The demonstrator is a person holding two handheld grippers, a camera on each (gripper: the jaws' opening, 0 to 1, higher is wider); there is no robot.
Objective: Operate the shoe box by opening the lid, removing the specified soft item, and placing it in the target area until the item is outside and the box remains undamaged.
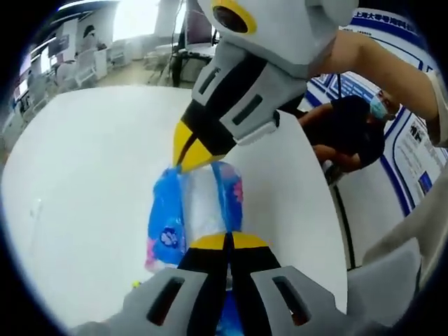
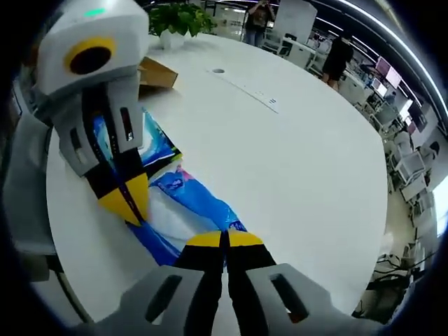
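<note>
Left gripper view: both tools (image 1: 227,238) (image 2: 225,238) pinch the tissue pack (image 1: 203,203), partly hidden.

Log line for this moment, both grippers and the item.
left gripper: shut on tissue pack | right gripper: shut on tissue pack | pack: held above white table

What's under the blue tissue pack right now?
The blue tissue pack is pinched by both grippers, left and right. Below it is bare white table; whether it touches is hidden.
</note>
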